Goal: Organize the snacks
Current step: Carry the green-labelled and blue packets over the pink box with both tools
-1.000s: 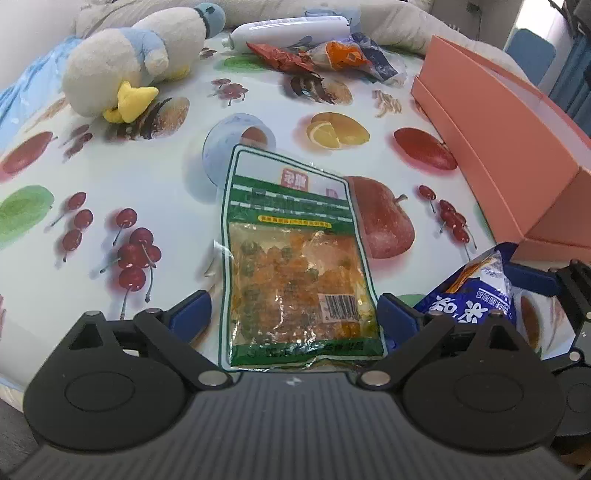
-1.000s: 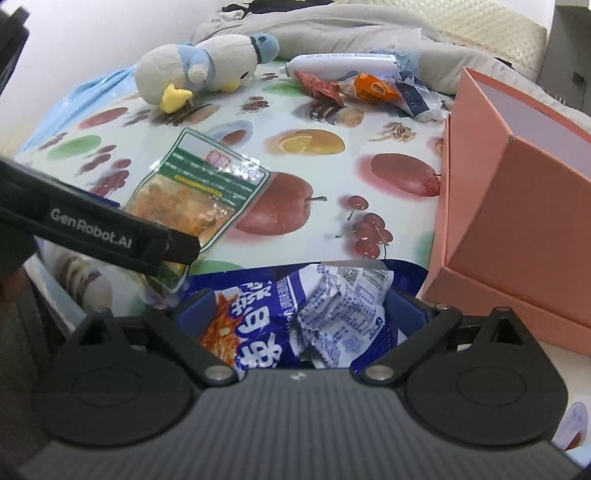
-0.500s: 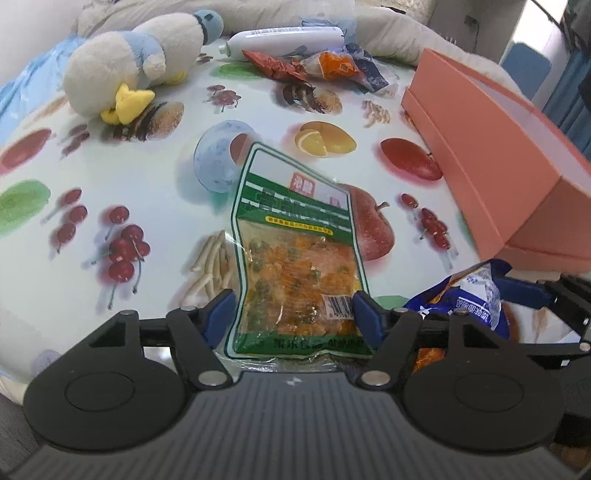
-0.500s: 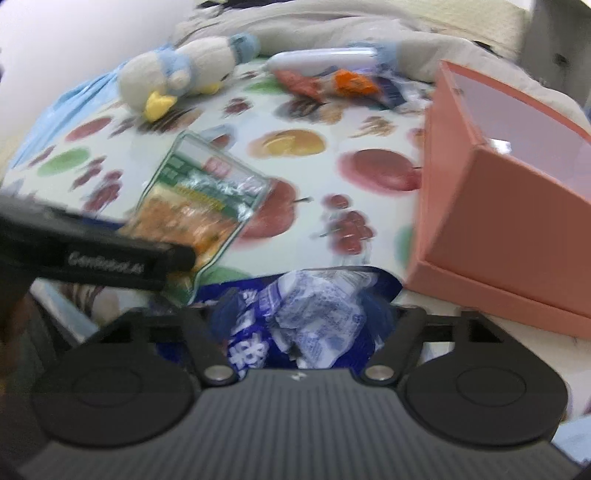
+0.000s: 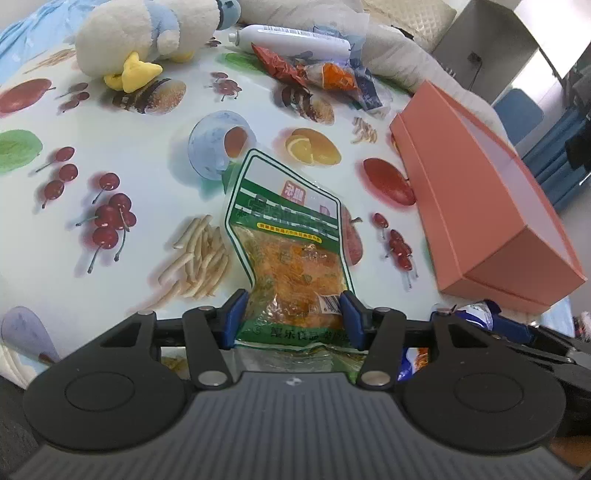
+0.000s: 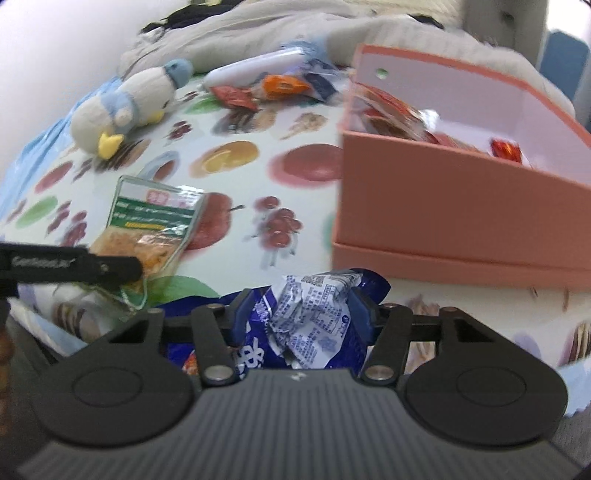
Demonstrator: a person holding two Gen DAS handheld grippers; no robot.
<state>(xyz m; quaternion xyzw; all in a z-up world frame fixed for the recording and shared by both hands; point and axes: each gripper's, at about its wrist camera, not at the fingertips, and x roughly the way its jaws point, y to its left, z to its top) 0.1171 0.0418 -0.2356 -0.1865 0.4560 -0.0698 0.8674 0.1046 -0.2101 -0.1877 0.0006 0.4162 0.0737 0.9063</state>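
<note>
Snacks sit in both sets of jaws: the left gripper [image 5: 291, 317] has just been closing, and its blue pads now pinch the bottom of a flat, glossy green-and-clear snack pouch [image 5: 291, 251] of orange bits, so that the film buckles inward between them. The right gripper [image 6: 301, 319] has likewise just been closing and now clamps a crumpled, crinkly blue-and-white snack bag [image 6: 314, 325]. Both are at the near edge of the surface [image 5: 110, 155], which wears a smooth cloth printed with cherries, apples and oranges. Toward the right edge stands a rigid pink cardboard box [image 6: 436, 206], rectangular and open-topped, with shiny red packets [image 6: 391, 114] inside. At the far edge lie a soft plush penguin [image 5: 140, 33], a white tube [image 5: 291, 37] and a loose heap of foil wrappers [image 5: 321, 74].
</note>
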